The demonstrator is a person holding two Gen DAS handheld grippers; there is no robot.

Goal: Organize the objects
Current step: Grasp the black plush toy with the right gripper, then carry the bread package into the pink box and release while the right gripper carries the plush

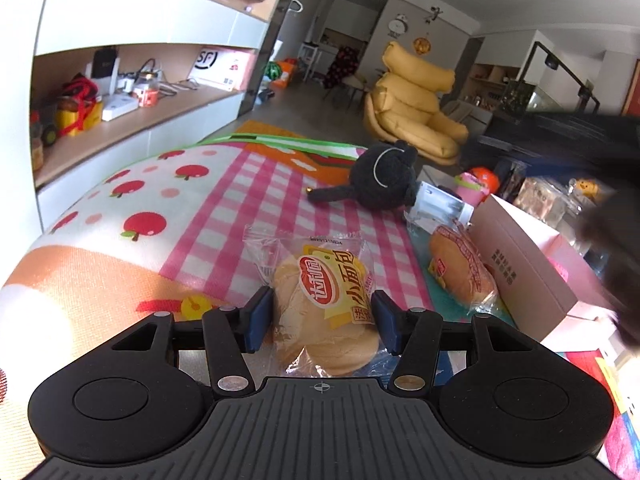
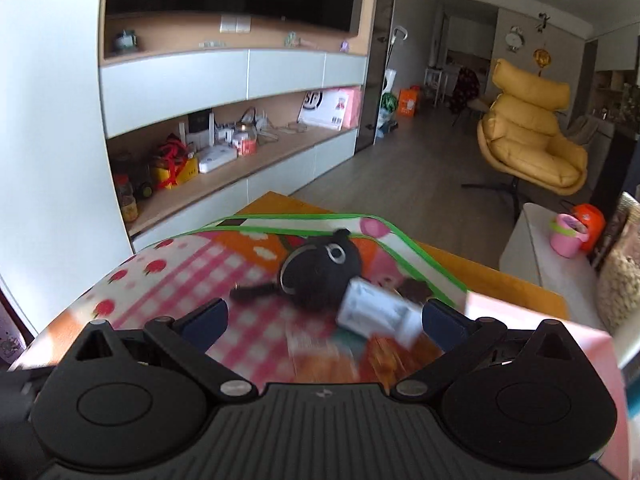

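bread packs [image 1: 326, 304]: 2 | black plush [image 1: 380, 178]: 1 | pink box [image 1: 528, 264]: 1 | left gripper [image 1: 322, 320] grasping one pack | right gripper [image 2: 322, 322] released

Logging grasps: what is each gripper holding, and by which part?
Left gripper clamps the clear-wrapped round bread packet by its two sides. Right gripper is open, holding nothing.

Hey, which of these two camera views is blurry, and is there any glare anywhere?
Right wrist view: motion blur smears the near tabletop, with the small white box and the packets beneath it streaked; the shelves behind are softly smeared too. Left wrist view: mostly sharp, the wrapped round bread bun has readable print; sunlight washes out the mat's lower-left corner, and a dark blurred shape crosses the right edge.
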